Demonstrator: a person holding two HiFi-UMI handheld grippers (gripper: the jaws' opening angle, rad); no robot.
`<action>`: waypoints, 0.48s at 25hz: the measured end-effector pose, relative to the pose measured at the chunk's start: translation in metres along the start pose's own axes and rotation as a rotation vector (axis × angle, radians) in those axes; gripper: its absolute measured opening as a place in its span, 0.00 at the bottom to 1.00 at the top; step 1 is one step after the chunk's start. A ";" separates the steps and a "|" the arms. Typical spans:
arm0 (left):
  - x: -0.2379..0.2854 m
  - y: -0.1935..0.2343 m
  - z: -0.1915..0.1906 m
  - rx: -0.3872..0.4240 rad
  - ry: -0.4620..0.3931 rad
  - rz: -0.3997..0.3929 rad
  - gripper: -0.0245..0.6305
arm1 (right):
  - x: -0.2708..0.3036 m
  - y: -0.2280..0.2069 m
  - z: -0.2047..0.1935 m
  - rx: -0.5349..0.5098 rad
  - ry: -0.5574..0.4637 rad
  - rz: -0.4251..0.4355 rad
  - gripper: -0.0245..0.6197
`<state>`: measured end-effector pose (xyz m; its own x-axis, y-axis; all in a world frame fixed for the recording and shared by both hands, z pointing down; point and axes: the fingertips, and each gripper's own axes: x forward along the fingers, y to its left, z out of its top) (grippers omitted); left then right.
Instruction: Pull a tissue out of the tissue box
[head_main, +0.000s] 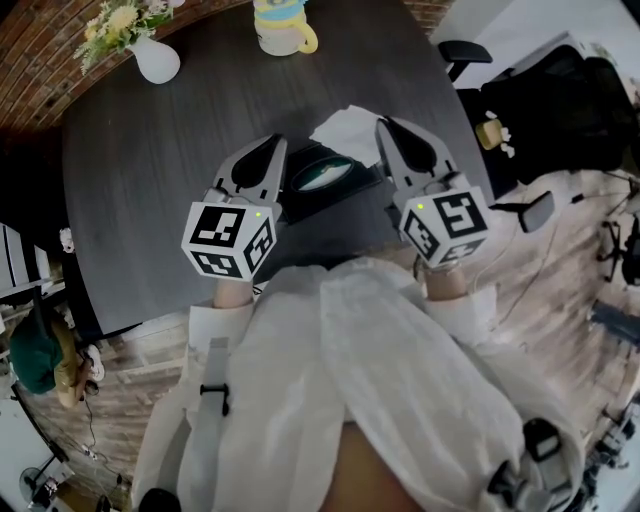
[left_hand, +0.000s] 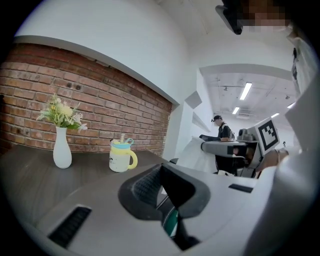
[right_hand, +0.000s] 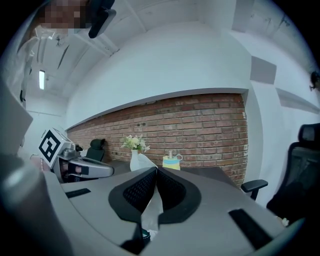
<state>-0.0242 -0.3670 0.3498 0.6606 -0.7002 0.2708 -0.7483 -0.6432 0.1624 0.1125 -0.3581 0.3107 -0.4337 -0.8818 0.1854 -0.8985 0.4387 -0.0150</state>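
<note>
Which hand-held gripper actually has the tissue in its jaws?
The right hand-held gripper: the white tissue is pinched between its closed jaws. The left hand-held gripper is shut with nothing between its jaws.

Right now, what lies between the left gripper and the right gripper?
In the head view, the tissue box sits between the left gripper and the right gripper, with a tissue rising to the right one's jaws.

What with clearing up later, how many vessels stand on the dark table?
2. A white bulb-shaped vase of flowers stands at the dark round table's far left edge; a yellow blue-lidded mug stands to its right, apart. The table's near part is partly hidden.
</note>
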 end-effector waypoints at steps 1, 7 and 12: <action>0.000 -0.002 -0.002 0.000 0.004 -0.003 0.04 | -0.001 0.000 -0.001 0.001 0.002 -0.001 0.05; 0.002 -0.006 -0.007 0.004 0.028 -0.004 0.04 | -0.004 -0.001 -0.002 -0.008 0.011 0.001 0.05; 0.004 -0.007 -0.012 0.007 0.044 0.004 0.04 | -0.003 0.003 -0.005 -0.008 0.020 0.027 0.05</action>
<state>-0.0171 -0.3616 0.3607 0.6542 -0.6886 0.3129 -0.7504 -0.6426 0.1546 0.1111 -0.3536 0.3148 -0.4560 -0.8662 0.2042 -0.8860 0.4635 -0.0123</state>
